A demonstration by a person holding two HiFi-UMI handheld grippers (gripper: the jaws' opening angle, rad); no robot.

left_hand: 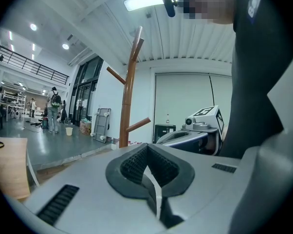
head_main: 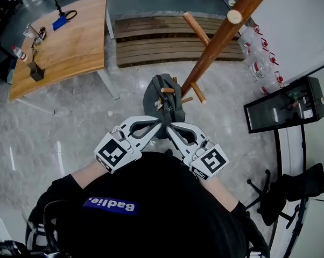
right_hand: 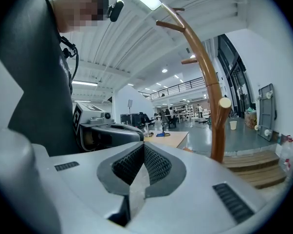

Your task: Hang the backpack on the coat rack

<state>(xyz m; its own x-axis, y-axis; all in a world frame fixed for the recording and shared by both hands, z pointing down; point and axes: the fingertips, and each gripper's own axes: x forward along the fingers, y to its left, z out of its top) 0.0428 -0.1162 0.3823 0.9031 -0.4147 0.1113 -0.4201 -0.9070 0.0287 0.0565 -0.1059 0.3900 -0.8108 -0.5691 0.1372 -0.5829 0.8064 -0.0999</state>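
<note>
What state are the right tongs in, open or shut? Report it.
Shut. In the right gripper view the right tongs meet tip to tip, with nothing between them.

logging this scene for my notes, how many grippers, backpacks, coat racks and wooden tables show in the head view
grippers: 2, left gripper and right gripper
backpack: 1
coat rack: 1
wooden table: 1
total: 5
</note>
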